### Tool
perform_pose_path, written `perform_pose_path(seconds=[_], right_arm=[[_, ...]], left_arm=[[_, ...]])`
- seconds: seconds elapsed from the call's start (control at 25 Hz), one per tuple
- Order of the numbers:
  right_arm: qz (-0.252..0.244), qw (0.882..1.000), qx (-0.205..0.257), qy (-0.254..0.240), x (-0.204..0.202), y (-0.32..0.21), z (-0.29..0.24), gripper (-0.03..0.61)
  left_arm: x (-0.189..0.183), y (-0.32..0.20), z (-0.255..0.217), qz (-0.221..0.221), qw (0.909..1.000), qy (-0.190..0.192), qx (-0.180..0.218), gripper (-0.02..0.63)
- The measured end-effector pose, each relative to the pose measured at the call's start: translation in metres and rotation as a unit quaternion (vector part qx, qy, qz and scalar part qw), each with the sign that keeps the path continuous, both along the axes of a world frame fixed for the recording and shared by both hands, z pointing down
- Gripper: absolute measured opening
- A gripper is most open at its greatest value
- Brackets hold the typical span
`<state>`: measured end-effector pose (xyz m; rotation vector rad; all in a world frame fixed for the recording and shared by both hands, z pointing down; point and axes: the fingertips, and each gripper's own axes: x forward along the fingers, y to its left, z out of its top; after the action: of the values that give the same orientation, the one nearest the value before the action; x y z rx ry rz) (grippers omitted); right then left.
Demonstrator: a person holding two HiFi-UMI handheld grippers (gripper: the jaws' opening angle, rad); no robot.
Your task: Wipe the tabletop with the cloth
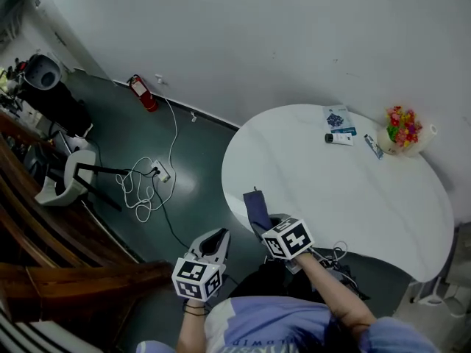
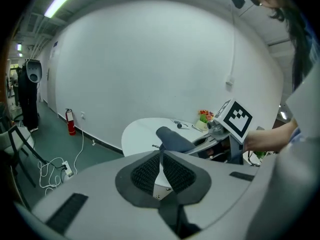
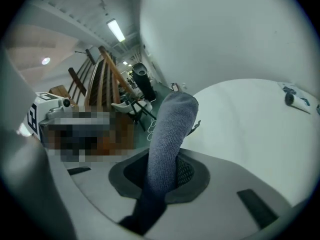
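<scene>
Right gripper (image 3: 162, 170) is clamping the grey-blue fabric cloth (image 3: 170, 129) at the white round tabletop (image 1: 353, 197)'s lower-left edge; left gripper (image 2: 160, 165) is hanging with jaws closed, empty.

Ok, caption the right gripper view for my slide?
Right gripper shut on the grey cloth at the near edge of the round white table.

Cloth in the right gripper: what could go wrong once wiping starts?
A wide sweep might knock the tube, the booklet or the flower cup at the table's far edge. The right gripper pinches the cloth as a narrow bunch, so it may wipe only a thin strip or slip free.
</scene>
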<state>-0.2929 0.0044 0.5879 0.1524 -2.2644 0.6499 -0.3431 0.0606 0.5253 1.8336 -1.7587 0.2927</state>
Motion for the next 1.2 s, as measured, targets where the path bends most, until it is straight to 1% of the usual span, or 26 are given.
perform_pose_path(seconds=[0.08, 0.2, 0.28, 0.36, 0.6, 0.8, 1.04, 1.2], right_arm=[[-0.025, 1.000, -0.002, 0.003, -0.014, 0.016, 0.005, 0.061], [-0.043, 0.999, 0.008, 0.027, -0.015, 0.020, 0.021, 0.061], [-0.038, 0.998, 0.013, 0.046, -0.005, 0.013, 0.032, 0.061], [-0.021, 0.998, 0.013, 0.063, 0.010, 0.004, 0.043, 0.061], [0.053, 0.991, 0.010, 0.119, 0.080, -0.030, 0.063, 0.061], [0.102, 0.985, 0.009, 0.141, 0.136, -0.052, 0.070, 0.061], [0.157, 0.976, 0.013, 0.151, 0.209, -0.079, 0.070, 0.061], [0.198, 0.968, 0.010, 0.153, 0.268, -0.098, 0.068, 0.061]], left_arm=[[-0.003, 0.006, 0.000, -0.006, 1.0000, 0.002, 0.002, 0.018], [-0.003, 0.009, 0.002, -0.007, 1.0000, 0.007, 0.003, 0.020], [0.000, 0.009, 0.005, -0.002, 1.0000, 0.010, 0.002, 0.019], [0.004, 0.007, 0.009, 0.007, 0.9999, 0.013, 0.001, 0.020], [0.025, -0.016, 0.011, 0.046, 0.9987, 0.020, 0.006, 0.018], [0.050, -0.038, 0.005, 0.086, 0.9961, 0.018, 0.014, 0.018], [0.103, -0.071, 0.002, 0.145, 0.9893, 0.013, 0.016, 0.020], [0.153, -0.095, -0.004, 0.182, 0.9830, 0.013, 0.021, 0.020]])
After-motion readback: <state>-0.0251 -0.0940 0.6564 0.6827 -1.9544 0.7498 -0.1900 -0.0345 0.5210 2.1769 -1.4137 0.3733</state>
